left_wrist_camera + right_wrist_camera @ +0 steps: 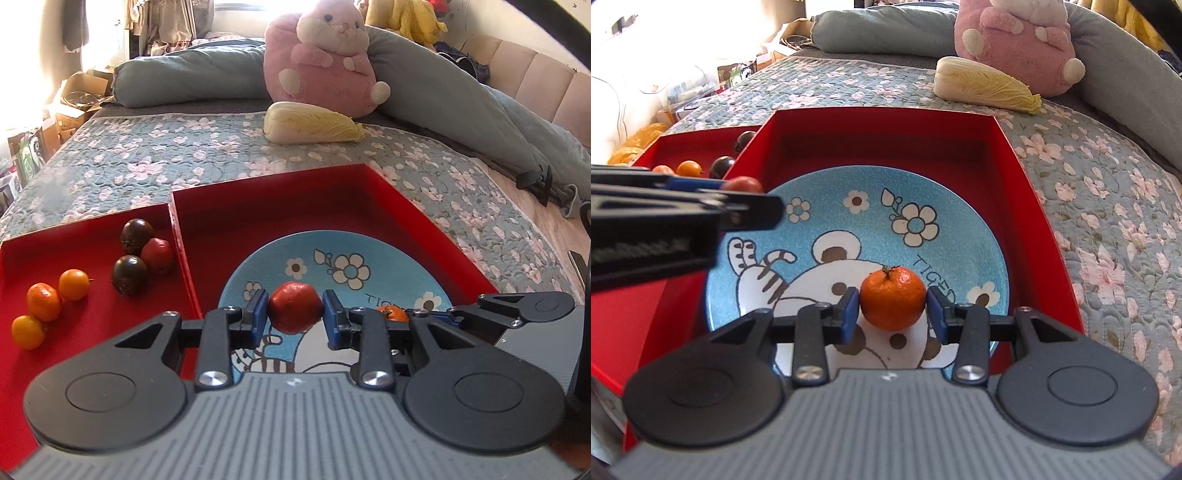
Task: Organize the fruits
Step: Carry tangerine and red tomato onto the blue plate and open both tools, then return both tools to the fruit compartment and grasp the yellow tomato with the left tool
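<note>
Both tongs grasp fruit above the blue plate (979,229).
Left tongs (295,314) are clenched on a red tomato (294,312); right tongs (893,300) pinch a tangerine (893,299). Beyond, the left red tray (85,332) holds tomatoes and kumquats.

Your left gripper (295,314) points down at a slant, and its two blue pads (258,314) squeeze a red fruit (294,312). Your right gripper (893,308) tips down too. An orange fruit (892,297) sits between its pads (849,310), which look like they touch both sides.
</note>
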The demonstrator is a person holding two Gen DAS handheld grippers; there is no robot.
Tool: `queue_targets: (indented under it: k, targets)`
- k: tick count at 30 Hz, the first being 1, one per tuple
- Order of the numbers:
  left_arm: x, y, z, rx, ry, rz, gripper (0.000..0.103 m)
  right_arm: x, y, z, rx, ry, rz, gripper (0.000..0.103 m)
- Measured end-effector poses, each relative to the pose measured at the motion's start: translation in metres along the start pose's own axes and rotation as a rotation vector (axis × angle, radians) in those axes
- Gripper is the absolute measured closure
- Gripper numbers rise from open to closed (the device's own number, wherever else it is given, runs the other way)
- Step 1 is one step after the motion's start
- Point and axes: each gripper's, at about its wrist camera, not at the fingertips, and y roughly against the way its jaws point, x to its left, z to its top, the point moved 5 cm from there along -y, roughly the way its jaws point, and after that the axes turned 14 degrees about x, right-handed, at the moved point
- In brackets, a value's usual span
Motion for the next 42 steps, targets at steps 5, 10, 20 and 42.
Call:
queue_targets:
  k: [5,10,20,42]
  targets:
    - [-0.006,-0.017,-0.003,0.045,-0.021,-0.009,0.066,-0.001,-0.001,-0.002,-0.001,0.001,-0.001,0.059]
    - [-0.007,-0.027,-0.009,0.076,-0.032,-0.005,0.066,-0.002,-0.001,-0.001,0.000,-0.006,0.004,0.059]
    - [0.000,-0.022,-0.012,0.062,-0.024,-0.011,0.048,-0.001,-0.001,-0.002,0.010,-0.009,-0.005,0.057]
    - [0.037,0.026,-0.011,-0.069,0.094,0.004,0.029,0.020,0.028,0.015,-0.061,0.007,-0.021,0.041]
